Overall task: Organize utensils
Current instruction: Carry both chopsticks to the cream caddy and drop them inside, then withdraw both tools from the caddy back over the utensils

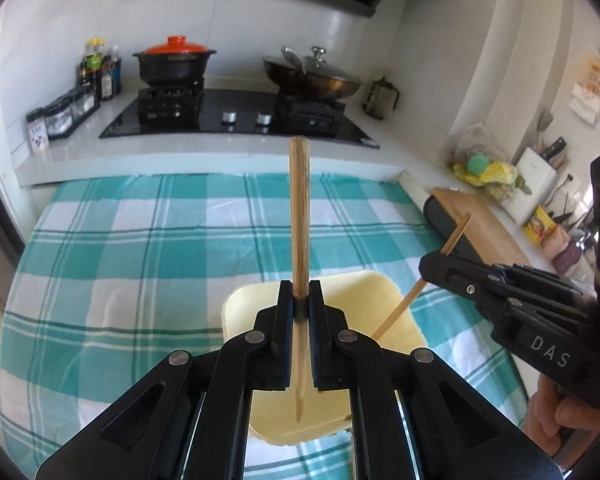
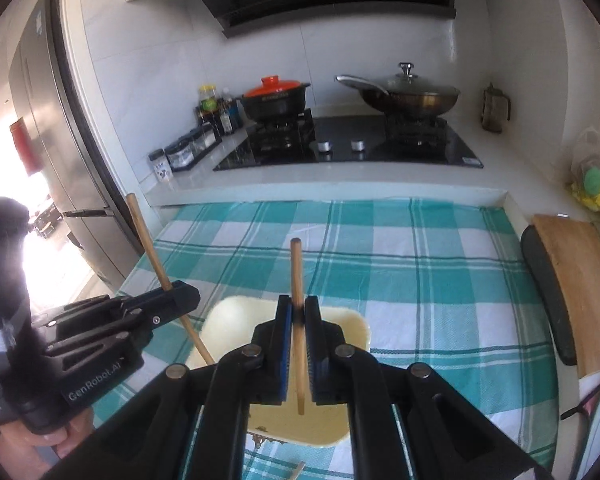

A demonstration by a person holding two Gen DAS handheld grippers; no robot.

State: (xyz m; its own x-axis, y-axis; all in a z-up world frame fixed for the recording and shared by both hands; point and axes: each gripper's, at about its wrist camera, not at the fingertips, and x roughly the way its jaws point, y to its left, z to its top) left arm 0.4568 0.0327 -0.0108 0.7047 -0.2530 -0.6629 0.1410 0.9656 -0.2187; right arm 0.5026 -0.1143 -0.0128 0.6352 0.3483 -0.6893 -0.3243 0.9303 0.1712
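My left gripper (image 1: 301,292) is shut on a wooden chopstick (image 1: 299,208) that stands nearly upright, its thin end hanging over a pale yellow tray (image 1: 364,292) on the checked cloth. To the right, my right gripper (image 1: 430,266) holds a second chopstick (image 1: 456,236) slanted over the same tray. In the right wrist view that right gripper (image 2: 298,306) is shut on its chopstick (image 2: 297,268) above the tray (image 2: 340,320). The left gripper (image 2: 180,294) shows at the left with its chopstick (image 2: 144,236) tilted. A hand grips each handle.
A teal checked cloth (image 1: 140,240) covers the counter. Behind it a raised hob (image 1: 240,116) carries a black pot with an orange lid (image 1: 176,62) and a lidded wok (image 1: 312,76). A wooden cutting board (image 2: 576,284) lies at the right, a fridge (image 2: 48,120) stands at the left. A wooden stick end (image 2: 300,468) lies near the front edge.
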